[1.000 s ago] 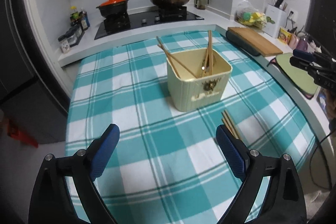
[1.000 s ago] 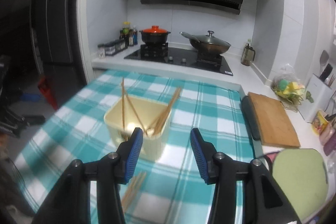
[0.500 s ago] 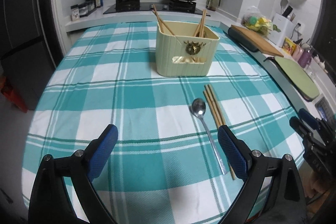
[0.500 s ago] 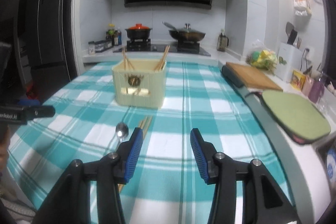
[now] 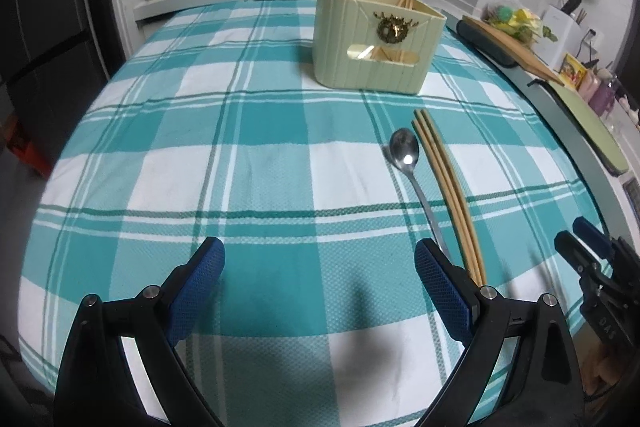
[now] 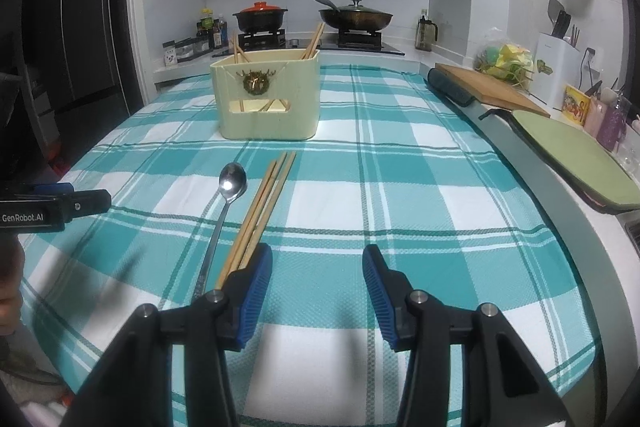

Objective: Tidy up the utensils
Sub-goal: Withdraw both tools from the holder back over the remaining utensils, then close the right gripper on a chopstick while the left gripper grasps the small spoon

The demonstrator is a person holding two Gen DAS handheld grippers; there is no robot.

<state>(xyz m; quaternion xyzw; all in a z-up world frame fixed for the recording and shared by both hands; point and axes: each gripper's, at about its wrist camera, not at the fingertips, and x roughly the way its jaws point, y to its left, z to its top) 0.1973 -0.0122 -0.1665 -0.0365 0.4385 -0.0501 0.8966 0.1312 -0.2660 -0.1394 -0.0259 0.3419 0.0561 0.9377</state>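
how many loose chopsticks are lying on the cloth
3, lying together as one bundle of chopsticks on the checked cloth, just right of the spoon, in front of the cream holder.

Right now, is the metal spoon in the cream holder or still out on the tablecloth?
Out. The spoon lies flat on the checked tablecloth beside loose chopsticks, in front of the holder.

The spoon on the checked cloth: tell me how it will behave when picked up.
The spoon looks like polished metal, so probably stiff and slippery. Its thin handle lies flat on the tablecloth, likely hard to get under. Bowl-heavy, it may tip if gripped near the handle's end.
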